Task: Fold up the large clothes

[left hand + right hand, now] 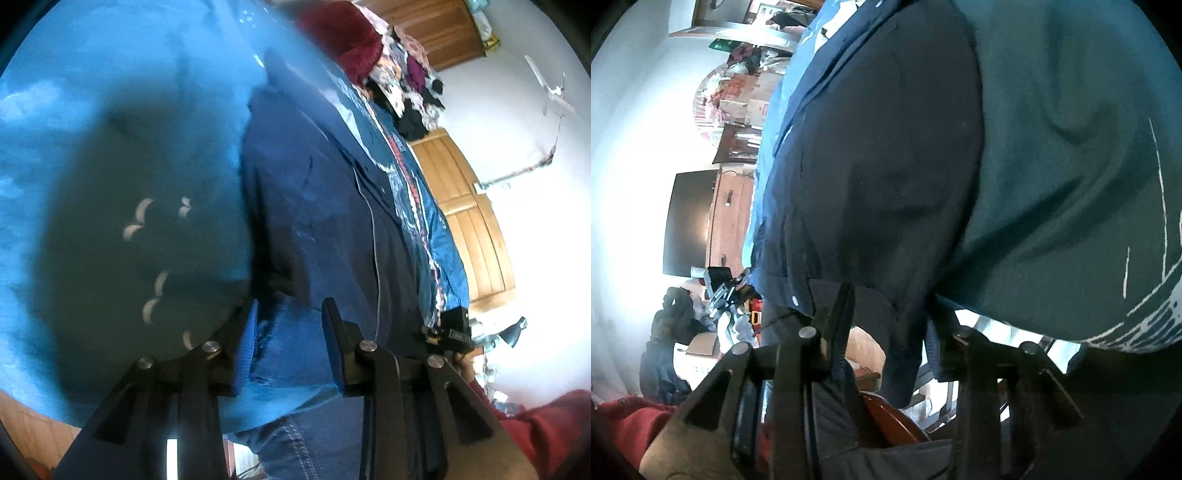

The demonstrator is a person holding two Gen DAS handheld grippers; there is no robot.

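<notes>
A dark navy shirt lies spread on a blue bed cover, and its lower edge hangs over the side of the bed. My left gripper is open, its fingers standing either side of a bunched, lighter blue hem. In the right wrist view the navy shirt bulges beside teal cloth printed with white lines. My right gripper is open, and a flap of the navy cloth hangs down between its fingers. Both views are turned sideways.
A heap of mixed clothes sits at the far end of the bed, in front of a wooden wardrobe. A red sleeve shows at the lower right. A black screen and stacked boxes stand by the wall.
</notes>
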